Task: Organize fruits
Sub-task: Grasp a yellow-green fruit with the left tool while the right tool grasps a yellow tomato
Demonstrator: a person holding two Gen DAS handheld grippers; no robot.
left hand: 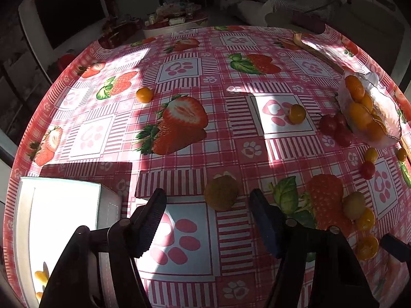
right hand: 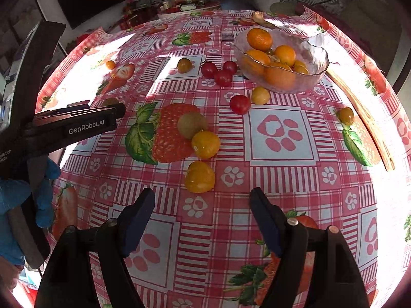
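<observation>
Small fruits lie loose on a strawberry-print tablecloth. My left gripper [left hand: 206, 199] is open and empty, with a brownish-green kiwi [left hand: 221, 192] just ahead between its fingertips. A white box [left hand: 59, 220] at its left holds yellow fruit. My right gripper [right hand: 203, 196] is open and empty, with a yellow tomato [right hand: 199, 177] just ahead of it. Beyond lie another yellow tomato [right hand: 205, 144], a kiwi [right hand: 191, 124] and several red cherry tomatoes [right hand: 223, 77]. A glass bowl [right hand: 318, 63] at the back right holds oranges; it also shows in the left wrist view [left hand: 385, 107].
A wooden utensil [right hand: 364, 118] lies along the table's right edge. The left gripper's body [right hand: 74, 125] and a blue-gloved hand [right hand: 43, 197] fill the right view's left side. More yellow tomatoes [left hand: 144, 95] are scattered toward the back. A room with sofa and TV lies beyond.
</observation>
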